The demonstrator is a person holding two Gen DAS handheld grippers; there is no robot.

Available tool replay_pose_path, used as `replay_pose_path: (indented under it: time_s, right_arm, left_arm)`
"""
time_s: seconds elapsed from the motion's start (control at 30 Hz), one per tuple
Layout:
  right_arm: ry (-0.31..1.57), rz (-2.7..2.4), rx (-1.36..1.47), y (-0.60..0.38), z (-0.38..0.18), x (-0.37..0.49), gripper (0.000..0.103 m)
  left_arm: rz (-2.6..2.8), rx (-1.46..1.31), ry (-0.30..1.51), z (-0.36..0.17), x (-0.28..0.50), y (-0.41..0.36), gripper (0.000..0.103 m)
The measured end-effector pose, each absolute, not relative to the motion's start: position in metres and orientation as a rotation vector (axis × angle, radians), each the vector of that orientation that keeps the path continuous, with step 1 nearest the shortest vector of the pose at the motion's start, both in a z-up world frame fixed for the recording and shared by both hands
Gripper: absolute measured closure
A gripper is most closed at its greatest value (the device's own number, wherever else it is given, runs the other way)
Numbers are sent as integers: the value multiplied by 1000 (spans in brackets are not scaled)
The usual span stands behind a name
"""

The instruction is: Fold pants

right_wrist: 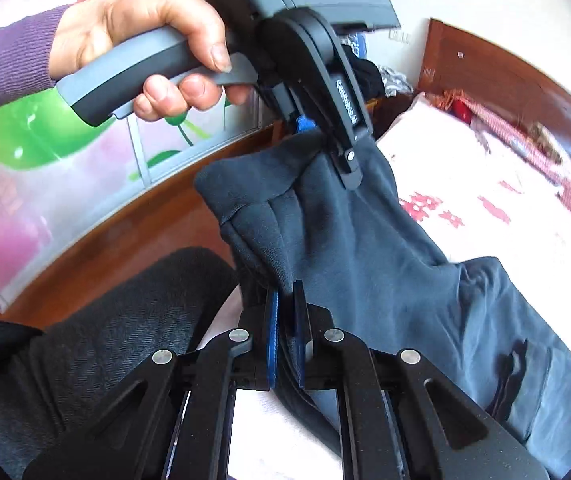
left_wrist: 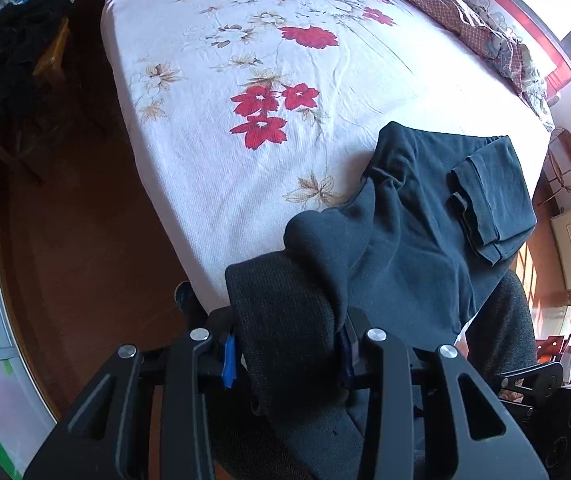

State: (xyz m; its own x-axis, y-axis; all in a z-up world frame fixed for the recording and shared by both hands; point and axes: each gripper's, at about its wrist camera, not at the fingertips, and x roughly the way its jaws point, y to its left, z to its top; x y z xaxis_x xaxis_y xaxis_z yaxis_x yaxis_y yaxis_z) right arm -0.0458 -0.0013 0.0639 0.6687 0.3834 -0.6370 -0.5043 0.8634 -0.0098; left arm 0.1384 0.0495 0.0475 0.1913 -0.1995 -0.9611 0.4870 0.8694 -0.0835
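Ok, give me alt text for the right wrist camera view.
Both grippers hold dark blue fabric pants lifted above a bed with a white floral sheet: the right gripper nearest the lens, the left gripper higher up, squeezed by a hand in a purple sleeve.

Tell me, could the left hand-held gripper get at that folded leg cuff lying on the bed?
Probably not yet: the left hand-held gripper is clamped on the pants. The cuff itself lies uncovered.

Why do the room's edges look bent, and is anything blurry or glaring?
Both views: a fisheye lens curves straight lines, like the bed edge. Left wrist view: the window glares white; the pants are sharp. Right wrist view: the far bedding is smeared; the hand is sharp.
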Motion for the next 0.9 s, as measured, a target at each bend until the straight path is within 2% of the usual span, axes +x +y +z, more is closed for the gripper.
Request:
replay_pose_path:
  time_s: [0.03, 0.07, 0.1, 0.13, 0.37, 0.57, 0.6, 0.63, 0.7, 0.9]
  right_arm:
    - [649, 492, -200, -2, 63, -47, 94]
    - [644, 489, -213, 0, 59, -44, 86]
    - [646, 441, -253, 7, 52, -40, 49]
    - [617, 419, -289, 15, 46, -42, 38]
    - [529, 451, -597, 70, 12, -47, 38]
    - [432, 365, -872, 106, -15, -49, 39]
    - [438, 351, -838, 102, -12, -46, 54]
    - [466, 340, -808, 98, -7, -41, 74]
    - [509, 341, -724, 86, 4, -33, 94]
    - [598, 425, -337, 21, 56, -43, 96]
  left_arm:
    - [-479, 283, 1298, 49, 139, 45, 67]
    - [-464, 299, 1304, 48, 140, 42, 67]
    - [-445, 307, 1315, 46, 141, 43, 67]
    - [-424, 302, 1331, 42, 144, 46, 67]
    - [-330, -36, 1471, 4, 165, 97, 68]
    - [-349, -55, 1457, 19, 160, 89, 68]
    - [-357, -52, 1454, 21, 161, 88, 68]
    - [-358, -50, 1453, 22, 160, 88, 68]
    - [-354, -40, 1463, 21, 161, 87, 67]
    - [-366, -29, 1465, 39, 163, 77, 65]
